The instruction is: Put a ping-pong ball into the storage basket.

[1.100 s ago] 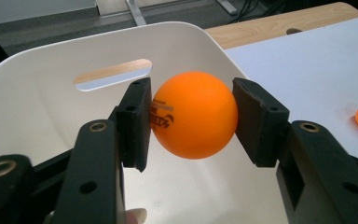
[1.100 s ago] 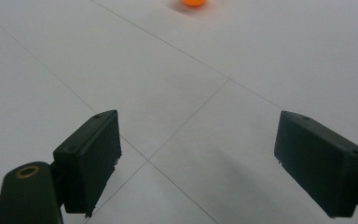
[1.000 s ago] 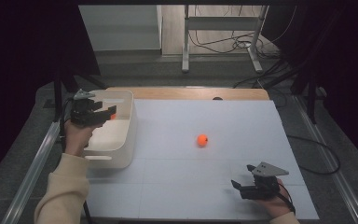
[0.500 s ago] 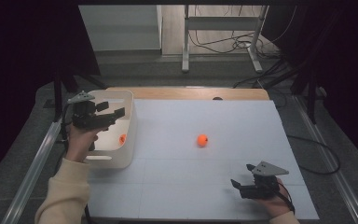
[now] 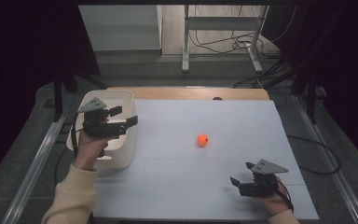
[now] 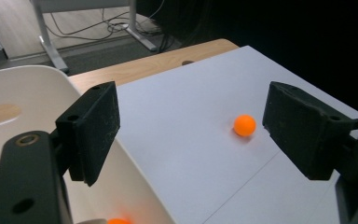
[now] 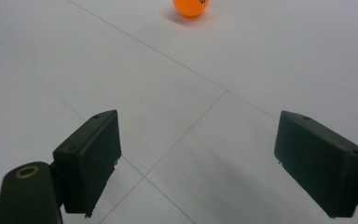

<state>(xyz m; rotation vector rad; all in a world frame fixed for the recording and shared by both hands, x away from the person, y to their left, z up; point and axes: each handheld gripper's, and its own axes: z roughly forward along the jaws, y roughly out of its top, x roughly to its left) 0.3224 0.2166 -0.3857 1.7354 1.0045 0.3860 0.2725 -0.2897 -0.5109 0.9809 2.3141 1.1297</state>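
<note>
The left hand-held gripper, jaws just spread and empty, hovers over the white plastic bin, aiming toward the small orange ball on the bench.

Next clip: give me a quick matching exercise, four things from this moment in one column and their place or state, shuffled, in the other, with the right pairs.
Things:
1. left gripper
2. right gripper
3. orange ball
4. white bin

Places or states:
A. alone on the white table top, mid-table
B. open, empty, low near the table's near right corner
C. at the table's left edge, a second orange ball inside
D. open, empty, held over the bin's rim

Pairs: 1-D, 2-B, 3-A, 4-C
</note>
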